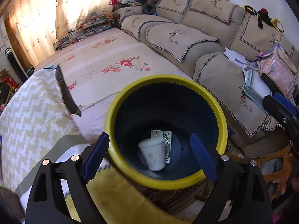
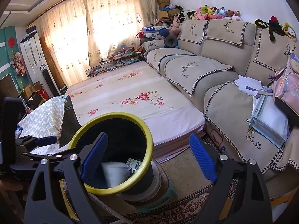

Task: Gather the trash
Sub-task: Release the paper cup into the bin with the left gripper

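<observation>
A dark trash bin with a yellow rim stands right below my left gripper. The gripper is open over the bin's mouth, and nothing is between its blue fingers. At the bottom of the bin lie a white paper cup and a printed packet. In the right wrist view, my right gripper is open and holds nothing, just right of the bin. The cup and packet show inside. The left gripper appears at the left edge there.
The bin sits on a round stool over a patterned rug. Behind it lies a floral-sheeted mattress. A beige sofa holds loose papers, folders and a pink backpack. A chevron-patterned cloth lies at the left.
</observation>
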A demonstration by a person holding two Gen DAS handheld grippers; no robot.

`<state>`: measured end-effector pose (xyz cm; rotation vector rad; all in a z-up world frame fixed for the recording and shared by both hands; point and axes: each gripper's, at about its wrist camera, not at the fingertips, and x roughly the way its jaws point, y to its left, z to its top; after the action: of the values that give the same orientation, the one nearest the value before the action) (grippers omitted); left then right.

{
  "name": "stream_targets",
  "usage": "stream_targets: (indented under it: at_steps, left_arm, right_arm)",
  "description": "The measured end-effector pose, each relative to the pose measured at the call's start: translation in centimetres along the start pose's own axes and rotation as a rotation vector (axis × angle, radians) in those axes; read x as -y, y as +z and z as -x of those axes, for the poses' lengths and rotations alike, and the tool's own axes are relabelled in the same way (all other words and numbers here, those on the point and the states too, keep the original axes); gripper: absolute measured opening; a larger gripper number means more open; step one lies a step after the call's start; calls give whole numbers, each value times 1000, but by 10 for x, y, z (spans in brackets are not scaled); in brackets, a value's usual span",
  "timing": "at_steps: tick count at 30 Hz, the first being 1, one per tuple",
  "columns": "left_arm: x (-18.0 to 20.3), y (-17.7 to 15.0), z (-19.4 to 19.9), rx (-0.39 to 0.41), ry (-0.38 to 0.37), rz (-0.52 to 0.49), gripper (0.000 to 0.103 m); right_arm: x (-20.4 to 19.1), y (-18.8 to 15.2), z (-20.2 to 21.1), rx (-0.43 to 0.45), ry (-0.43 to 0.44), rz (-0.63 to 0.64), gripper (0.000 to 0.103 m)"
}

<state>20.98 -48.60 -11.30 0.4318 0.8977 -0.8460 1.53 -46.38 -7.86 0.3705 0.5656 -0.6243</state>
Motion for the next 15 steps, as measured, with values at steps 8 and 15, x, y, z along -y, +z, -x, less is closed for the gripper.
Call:
stream_targets:
  at_steps: [8, 15]
  left_arm:
    - [-30, -50, 95, 123, 5, 118, 91]
    - [-74, -118, 184, 225, 92, 246, 93]
  right_arm:
    - [-20, -3, 3, -9, 29, 28, 84]
    - [-69, -16, -5, -59, 95, 111, 85]
